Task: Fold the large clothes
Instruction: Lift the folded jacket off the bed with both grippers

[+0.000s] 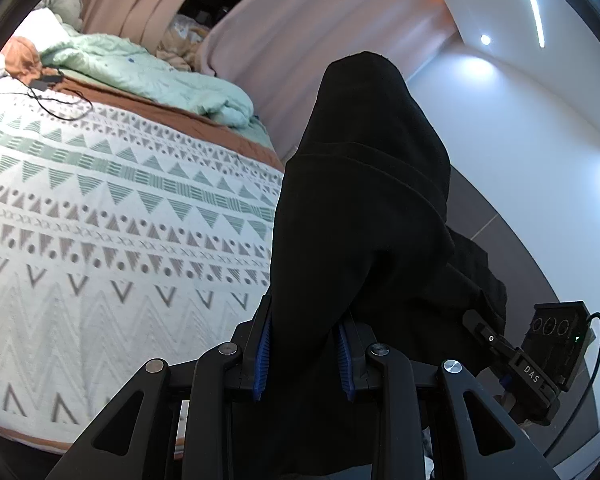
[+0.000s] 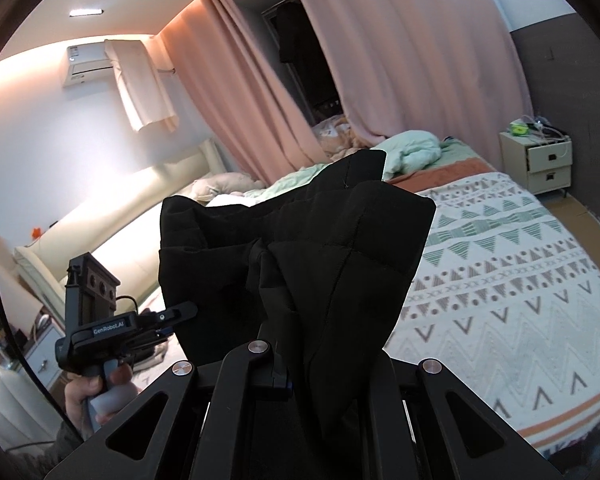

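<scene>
So the black quilted garment (image 2: 300,264) is up in the air over the patterned bedspread (image 2: 500,288), bunched and draped, no tidy fold showing yet. Left gripper (image 1: 304,356) is clamped on a thick wad of it, right gripper (image 2: 296,376) pinched nearly shut on another edge. Guessing it's early; laying flat and folding are still ahead.

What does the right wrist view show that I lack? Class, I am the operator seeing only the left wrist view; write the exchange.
Observer: A cream nightstand stands against the dark wall beside the bed.
Operator: And on the other wall?
Observer: An air conditioner, with a cloth draped over one end.
Operator: Who carries the left gripper holding the black garment?
Observer: A hand wraps its handle.
</scene>
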